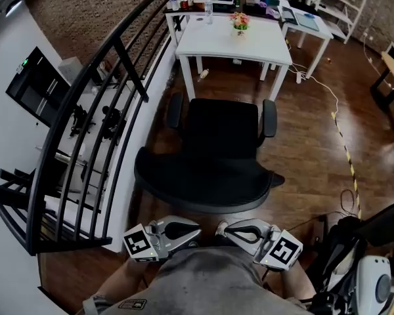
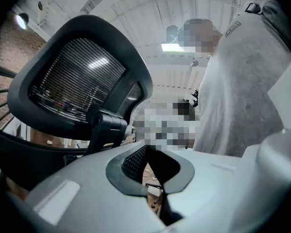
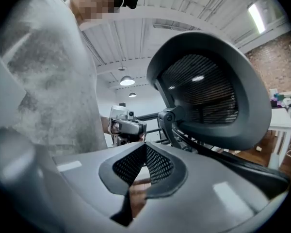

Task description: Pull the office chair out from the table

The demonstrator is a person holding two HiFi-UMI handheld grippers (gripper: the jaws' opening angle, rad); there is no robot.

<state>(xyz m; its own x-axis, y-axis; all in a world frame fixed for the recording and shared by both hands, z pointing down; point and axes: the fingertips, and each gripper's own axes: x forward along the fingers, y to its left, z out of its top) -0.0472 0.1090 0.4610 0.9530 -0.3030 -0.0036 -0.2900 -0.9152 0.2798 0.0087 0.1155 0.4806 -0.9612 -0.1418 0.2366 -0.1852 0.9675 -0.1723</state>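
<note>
The black office chair (image 1: 217, 156) stands on the wood floor with its seat out from under the white table (image 1: 233, 41), its back and headrest toward me. Both grippers are low, close to my torso, tips turned toward each other. My left gripper (image 1: 198, 231) is shut with nothing between its pads; in its own view the jaws (image 2: 145, 147) meet below the chair's mesh headrest (image 2: 82, 89). My right gripper (image 1: 220, 229) is also shut and empty (image 3: 144, 145), with the headrest (image 3: 208, 91) to its right and the left gripper (image 3: 126, 125) straight ahead. Neither touches the chair.
A black metal railing (image 1: 98, 110) runs along the left of the chair. A flower pot (image 1: 240, 21) stands on the table. A white cable (image 1: 322, 84) and a yellow-black strip (image 1: 347, 149) lie on the floor at right; dark equipment (image 1: 361, 254) sits at lower right.
</note>
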